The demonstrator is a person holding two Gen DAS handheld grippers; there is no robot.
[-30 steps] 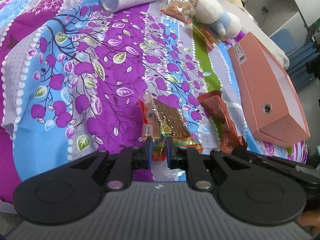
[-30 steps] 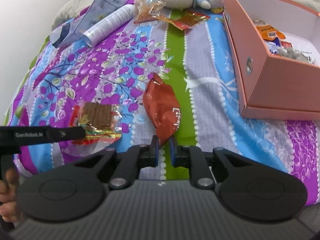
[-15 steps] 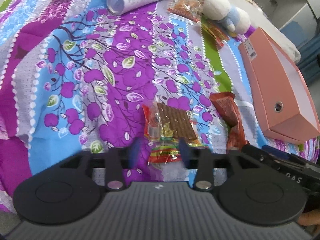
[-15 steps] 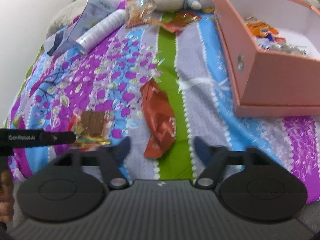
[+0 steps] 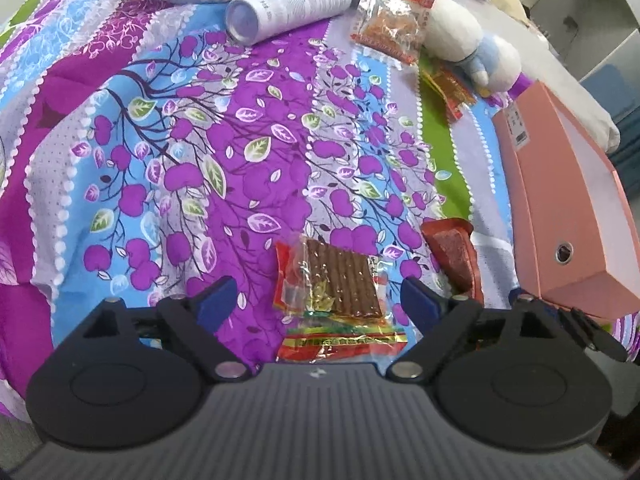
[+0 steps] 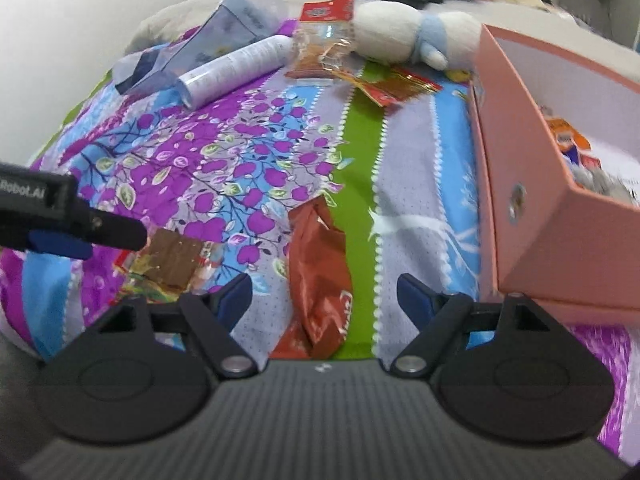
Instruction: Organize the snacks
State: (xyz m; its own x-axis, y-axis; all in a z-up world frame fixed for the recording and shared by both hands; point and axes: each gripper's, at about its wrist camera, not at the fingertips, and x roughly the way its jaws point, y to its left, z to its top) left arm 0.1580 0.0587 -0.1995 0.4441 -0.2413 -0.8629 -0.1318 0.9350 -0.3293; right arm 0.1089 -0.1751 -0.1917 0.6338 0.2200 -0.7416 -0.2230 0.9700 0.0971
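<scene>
Left wrist view: the left gripper (image 5: 316,300), jaws opening, straddles a clear cracker packet (image 5: 336,284) near the bed's (image 5: 160,128) front edge, untouched.

Right wrist view: the right gripper (image 6: 324,294), jaws spread, flanks a red-brown snack bag (image 6: 320,272); pink box (image 6: 536,216) at right edge.

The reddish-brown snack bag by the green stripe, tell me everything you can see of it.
The reddish-brown snack bag is a crinkled, glossy foil-like pouch with white lettering near its lower end. It lies flat and lengthwise on the patterned bedspread, partly over the green stripe, between the right gripper's open jaws, which do not touch it. It lies apart from the pink box.
</scene>
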